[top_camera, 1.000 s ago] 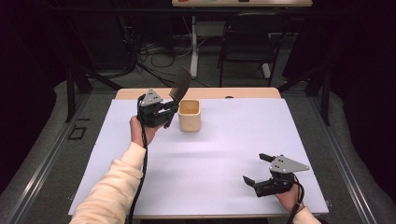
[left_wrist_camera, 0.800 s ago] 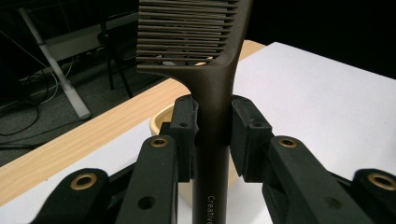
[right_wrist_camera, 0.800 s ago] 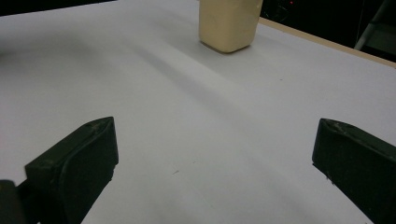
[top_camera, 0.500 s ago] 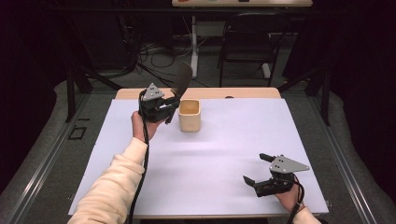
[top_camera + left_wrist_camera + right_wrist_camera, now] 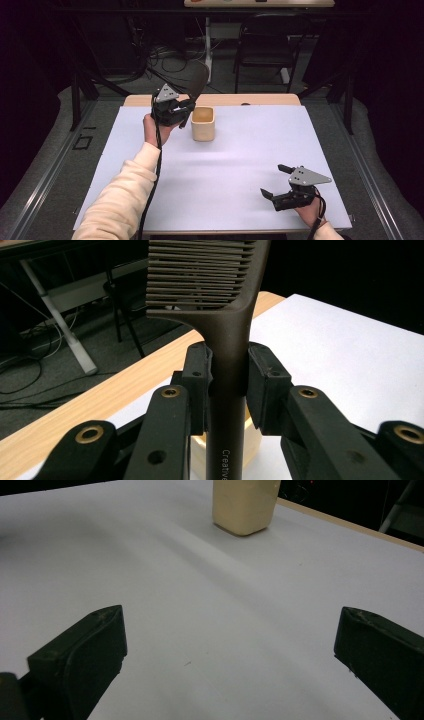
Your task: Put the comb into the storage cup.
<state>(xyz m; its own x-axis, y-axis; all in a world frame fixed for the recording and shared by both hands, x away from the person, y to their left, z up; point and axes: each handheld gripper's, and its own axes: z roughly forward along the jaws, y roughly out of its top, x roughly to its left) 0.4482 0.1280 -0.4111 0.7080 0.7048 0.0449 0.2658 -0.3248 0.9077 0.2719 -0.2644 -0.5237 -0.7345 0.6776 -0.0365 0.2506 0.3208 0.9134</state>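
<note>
**Comb held over cup, far side of table**

Table [image 5: 150, 175]: we note a white top with a wooden strip along its far edge.

Cup [image 5: 203, 123]: a beige, open-topped holder standing upright near the far edge. We see nothing in it from the high view.

Left gripper [image 5: 186, 107]: we hold it just left of the cup, clamped on the comb's handle; in the left gripper view both pads press the stem from either side.

Right gripper [image 5: 272, 180]: it rests low at the near right corner, well apart from the cup, jaws spread with nothing between them.

Comb [image 5: 227, 315]: dark brown, head up and leaning over the cup's far left rim, its lower handle end hidden behind the jaws.

Risks, in our judgement: the grip sits on a narrow, smooth stem, so the comb could pivot between the pads. If the handle end meets the rim instead of the opening, the light cup may tip or slide, with no second gripper steadying it.
</note>
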